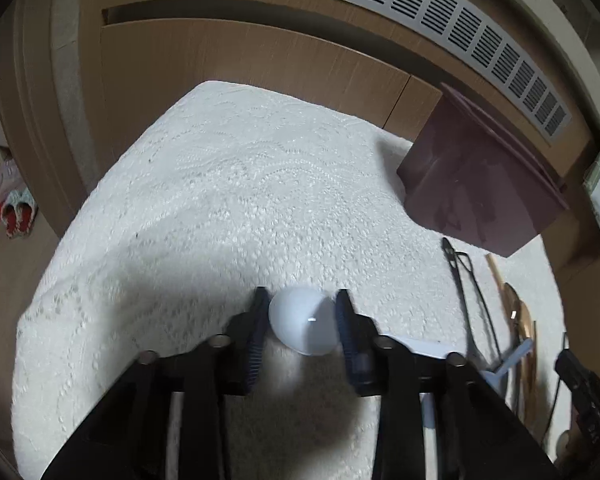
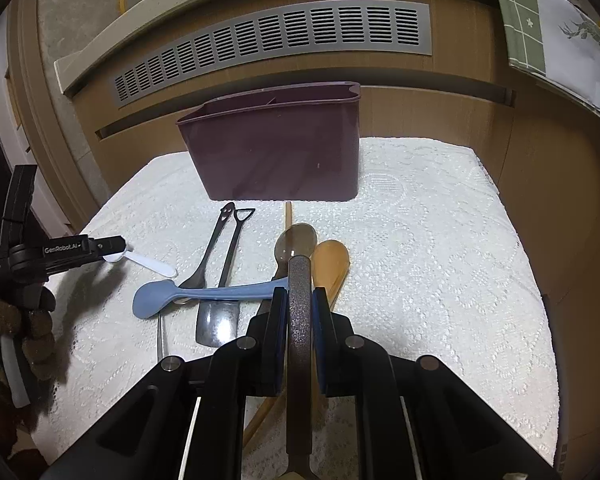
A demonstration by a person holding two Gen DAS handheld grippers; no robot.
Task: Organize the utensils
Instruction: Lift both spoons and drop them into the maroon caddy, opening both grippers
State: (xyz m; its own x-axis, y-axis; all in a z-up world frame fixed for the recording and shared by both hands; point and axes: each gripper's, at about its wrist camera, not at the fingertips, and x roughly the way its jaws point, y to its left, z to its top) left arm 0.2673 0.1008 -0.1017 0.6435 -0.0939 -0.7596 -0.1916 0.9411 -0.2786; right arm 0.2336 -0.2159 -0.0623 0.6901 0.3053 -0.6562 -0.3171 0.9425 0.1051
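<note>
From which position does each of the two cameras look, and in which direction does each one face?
Left wrist: sits behind the left gripper, looking down across the white lace cloth toward the wooden cabinet; its fingers close on the bowl of a white spoon.
Right wrist: sits behind the right gripper, facing the purple bin; its fingers clamp a speckled handle, and the gloved left hand shows at the left edge.
Shared: bin, cloth, grey vent, black utensils and blue spatula.
</note>
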